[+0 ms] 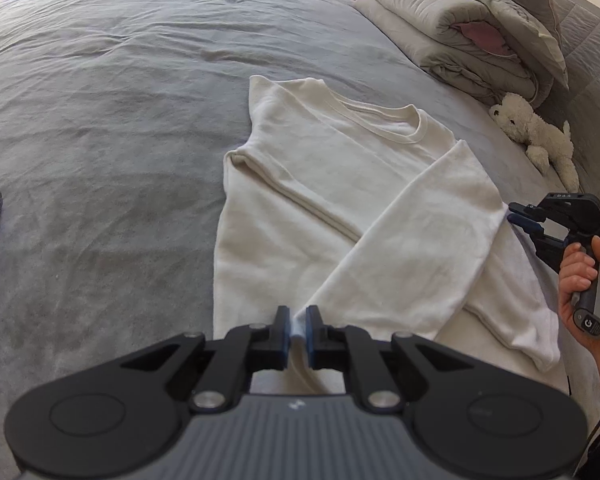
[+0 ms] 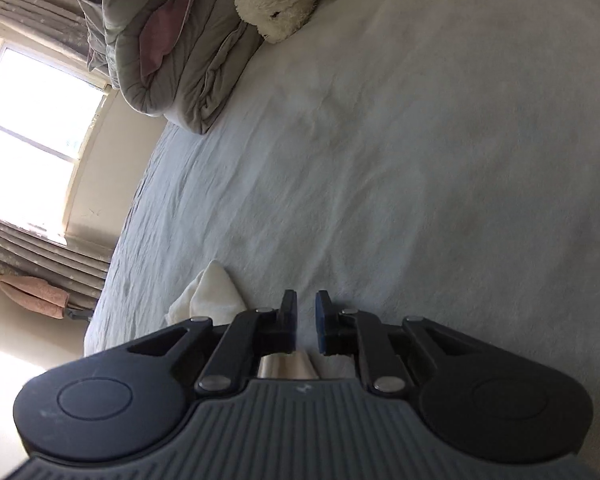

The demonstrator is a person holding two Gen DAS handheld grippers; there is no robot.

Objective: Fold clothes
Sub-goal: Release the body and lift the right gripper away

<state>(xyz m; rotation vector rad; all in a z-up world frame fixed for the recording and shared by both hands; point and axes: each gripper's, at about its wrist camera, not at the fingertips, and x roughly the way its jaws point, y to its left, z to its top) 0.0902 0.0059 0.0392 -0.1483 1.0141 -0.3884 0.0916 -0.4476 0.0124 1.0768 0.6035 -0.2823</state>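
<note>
Lying flat on grey bed (image 1: 100,120): cream sweatshirt (image 1: 320,200), long axis running away from left gripper (image 1: 298,326), sleeve (image 1: 412,236) folded diagonally across body. Pinching sleeve cuff in nearly shut jaws, pointing steeply down. Hovering at sleeve's shoulder fold: right gripper (image 1: 514,214), jaws narrowly parted, gripping nothing; nearer that edge.

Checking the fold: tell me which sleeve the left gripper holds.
The sleeve crossing diagonally over the sweater's chest, its cuff pinched in the left gripper. The other sleeve lies flat along the body, ungripped.
</note>
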